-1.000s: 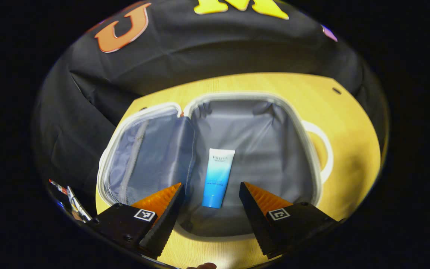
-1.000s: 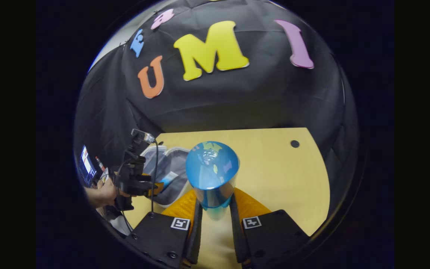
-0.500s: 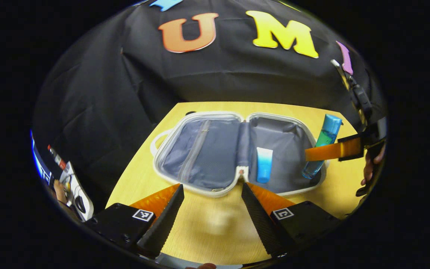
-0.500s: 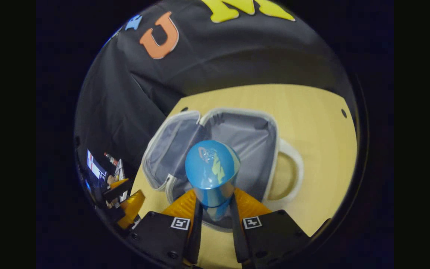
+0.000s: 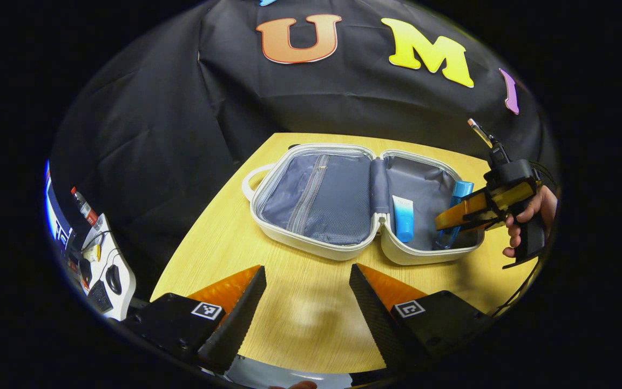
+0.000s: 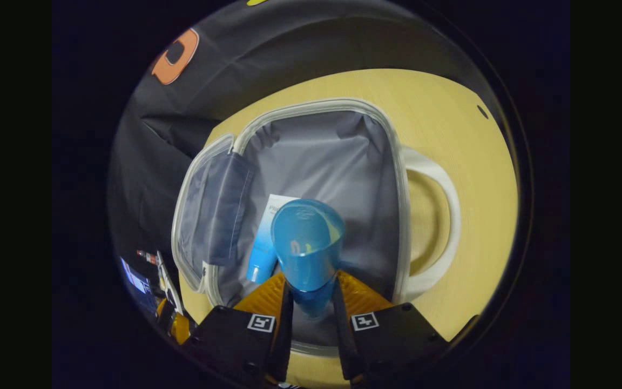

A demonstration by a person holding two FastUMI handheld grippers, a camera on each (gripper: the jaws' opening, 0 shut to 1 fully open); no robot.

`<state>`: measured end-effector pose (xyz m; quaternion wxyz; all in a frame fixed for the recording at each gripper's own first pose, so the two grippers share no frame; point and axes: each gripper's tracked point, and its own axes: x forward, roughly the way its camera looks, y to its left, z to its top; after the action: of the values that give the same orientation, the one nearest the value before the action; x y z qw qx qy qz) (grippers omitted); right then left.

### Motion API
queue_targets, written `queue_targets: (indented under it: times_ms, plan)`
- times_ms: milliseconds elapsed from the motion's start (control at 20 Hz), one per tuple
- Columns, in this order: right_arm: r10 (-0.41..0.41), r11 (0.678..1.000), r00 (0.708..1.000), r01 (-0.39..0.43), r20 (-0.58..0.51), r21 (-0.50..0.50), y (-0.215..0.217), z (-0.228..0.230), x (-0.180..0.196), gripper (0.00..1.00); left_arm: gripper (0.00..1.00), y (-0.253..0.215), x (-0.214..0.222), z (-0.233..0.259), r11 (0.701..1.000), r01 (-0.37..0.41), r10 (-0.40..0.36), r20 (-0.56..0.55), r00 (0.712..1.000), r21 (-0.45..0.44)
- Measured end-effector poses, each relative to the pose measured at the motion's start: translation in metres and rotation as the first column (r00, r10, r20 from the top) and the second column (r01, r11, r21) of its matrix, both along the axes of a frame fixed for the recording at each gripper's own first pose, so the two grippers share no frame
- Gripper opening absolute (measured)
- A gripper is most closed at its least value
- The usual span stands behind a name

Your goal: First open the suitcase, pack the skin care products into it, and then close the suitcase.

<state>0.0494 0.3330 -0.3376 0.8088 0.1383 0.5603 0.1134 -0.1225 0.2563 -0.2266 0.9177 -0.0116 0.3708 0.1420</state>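
hovering over the open suitcase (image 6: 397, 178), the right gripper (image 6: 311, 302) has both fingers pressed on the lower body of a blue bottle (image 6: 306, 243), whose capped end points away from the fingers and down toward the grey lining. in the left gripper view the same bottle (image 5: 454, 213) stands tilted within the right-hand half of the suitcase (image 5: 311, 246), its base low by the near right wall and its cap leaning up to the far right, while the right gripper (image 5: 465, 213) reaches in from the right side with a hand (image 5: 529, 213) on its grip. whether the base already touches the lining cannot be told. a blue-and-white tube (image 5: 403, 218) lies flat on that lining just left of the bottle, its long axis running near to far; in the right gripper view the tube (image 6: 268, 237) sits just beside the bottle on its left. the coming move likely turns on this: the bottle should be laid down alongside the tube, clear of it and inside the rim. the left gripper (image 5: 306, 300) hangs over the wooden table (image 5: 268, 302) on the near side of the suitcase, fingers spread apart and holding nothing, well apart from the zipped left half.
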Motion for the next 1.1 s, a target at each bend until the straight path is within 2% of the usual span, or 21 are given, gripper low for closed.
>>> queue_targets:
  times_ms: [300, 750, 900, 950, 1100]
  plan:
    - [-0.052, 0.994, 0.998, 0.049, -0.030, -0.093, -0.008, -0.007, 0.003, 0.35, 0.99, 0.000, 0.001, -0.002, 1.000, -0.002, 0.002, 0.003, 1.000, -0.016]
    - [-0.172, 0.964, 0.977, 0.141, -0.124, -0.225, -0.017, -0.023, 0.005, 0.36, 0.99, 0.003, 0.007, -0.001, 0.999, -0.014, 0.014, 0.013, 1.000, -0.041]
    - [-0.155, 0.959, 0.979, 0.118, -0.131, -0.257, -0.015, -0.025, 0.005, 0.36, 0.99, 0.002, 0.014, -0.002, 0.996, -0.026, 0.029, 0.026, 0.999, -0.084]
    - [-0.147, 0.958, 0.981, 0.109, -0.128, -0.264, -0.014, -0.022, 0.006, 0.41, 0.99, 0.001, 0.016, -0.004, 0.994, -0.026, 0.029, 0.026, 0.999, -0.102]
    - [-0.138, 0.965, 0.983, 0.105, -0.120, -0.242, -0.013, -0.015, -0.002, 0.42, 1.00, 0.006, 0.021, -0.007, 0.987, -0.035, 0.041, 0.036, 0.998, -0.156]
